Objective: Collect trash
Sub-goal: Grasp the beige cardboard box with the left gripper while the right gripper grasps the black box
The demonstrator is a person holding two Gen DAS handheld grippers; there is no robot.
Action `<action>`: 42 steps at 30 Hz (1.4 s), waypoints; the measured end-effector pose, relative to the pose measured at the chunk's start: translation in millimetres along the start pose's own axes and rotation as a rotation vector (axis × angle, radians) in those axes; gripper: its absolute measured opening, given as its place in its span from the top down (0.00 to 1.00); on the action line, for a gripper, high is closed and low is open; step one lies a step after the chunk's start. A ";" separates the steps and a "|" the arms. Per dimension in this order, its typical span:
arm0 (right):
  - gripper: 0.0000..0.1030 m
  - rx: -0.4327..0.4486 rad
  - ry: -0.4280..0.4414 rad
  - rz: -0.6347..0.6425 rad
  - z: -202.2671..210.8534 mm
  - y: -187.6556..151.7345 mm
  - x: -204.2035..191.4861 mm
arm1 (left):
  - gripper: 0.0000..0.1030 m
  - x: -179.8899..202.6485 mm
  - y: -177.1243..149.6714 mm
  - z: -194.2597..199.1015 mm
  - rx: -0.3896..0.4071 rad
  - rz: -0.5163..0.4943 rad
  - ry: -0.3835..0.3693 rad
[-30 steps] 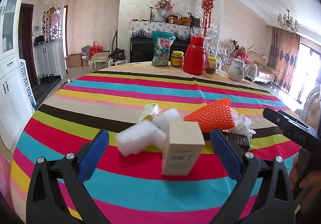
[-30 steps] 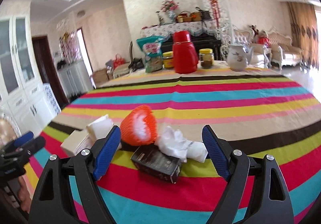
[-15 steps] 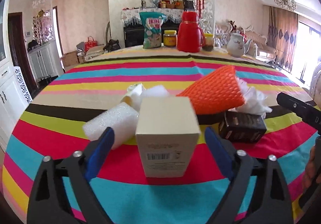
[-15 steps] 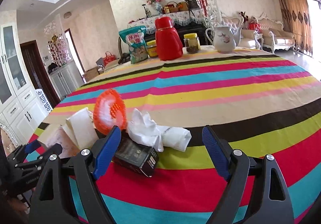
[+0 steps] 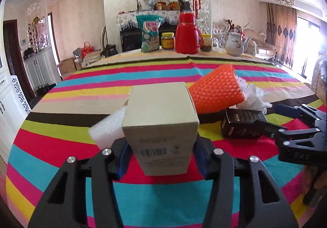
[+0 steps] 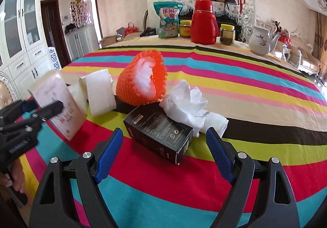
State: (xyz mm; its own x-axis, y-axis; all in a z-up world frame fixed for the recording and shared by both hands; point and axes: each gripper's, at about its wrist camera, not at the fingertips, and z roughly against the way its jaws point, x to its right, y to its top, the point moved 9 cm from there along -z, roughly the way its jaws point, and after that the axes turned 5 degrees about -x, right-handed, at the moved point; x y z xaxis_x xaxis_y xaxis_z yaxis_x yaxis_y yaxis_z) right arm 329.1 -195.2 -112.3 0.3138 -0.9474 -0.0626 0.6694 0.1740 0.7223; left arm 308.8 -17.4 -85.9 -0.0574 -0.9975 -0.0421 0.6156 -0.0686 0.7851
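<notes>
A beige carton (image 5: 161,117) stands on the striped tablecloth (image 5: 163,197). My left gripper (image 5: 161,158) is closing on it, its blue pads against both sides of the carton. Behind the carton lie white foam pieces (image 5: 108,127), an orange foam net (image 5: 216,91) and crumpled white tissue (image 5: 253,97). A black box (image 6: 159,132) lies flat just ahead of my right gripper (image 6: 163,152), which stands open and touches nothing. In the right wrist view, the left gripper (image 6: 40,105) holds the carton (image 6: 57,103) at the far left.
At the table's far edge stand a red thermos (image 5: 187,32), a snack bag (image 5: 149,34), two yellow-lidded jars and a white teapot (image 5: 235,44). White cabinets line the left wall. A hand (image 5: 318,179) grips the right tool.
My left gripper came down and forward around the beige carton, and its jaws closed from wide open onto its sides. The right gripper dropped lower and nearer to the black box.
</notes>
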 end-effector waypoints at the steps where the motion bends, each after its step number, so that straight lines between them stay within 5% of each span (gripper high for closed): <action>1: 0.23 -0.006 0.000 -0.011 -1.4 -0.4 2.4 | 0.51 -1.8 0.1 1.9 0.003 0.007 -0.003; 15: 0.23 -0.115 0.057 -0.013 -36.3 4.1 6.0 | 0.51 -11.4 3.3 8.1 0.017 0.052 -0.020; 26: 0.23 -0.142 0.199 0.142 -9.3 -16.1 -55.5 | 0.51 -17.8 5.3 15.4 0.036 0.065 0.009; 37: 0.26 -0.167 0.115 0.108 -23.7 -13.9 -42.6 | 0.51 -22.9 5.6 12.0 0.031 0.079 0.025; 42: 0.38 -0.189 0.066 0.080 -35.5 -16.8 -38.6 | 0.51 -20.9 5.8 12.4 0.032 0.066 0.027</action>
State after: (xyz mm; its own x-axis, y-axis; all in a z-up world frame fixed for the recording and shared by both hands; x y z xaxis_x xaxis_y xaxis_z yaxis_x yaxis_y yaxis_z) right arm 329.7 -152.1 -146.4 0.4104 -0.9100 -0.0592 0.7527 0.3014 0.5854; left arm 303.8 3.3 -72.8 0.0038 -1.0000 -0.0060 0.5920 -0.0026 0.8059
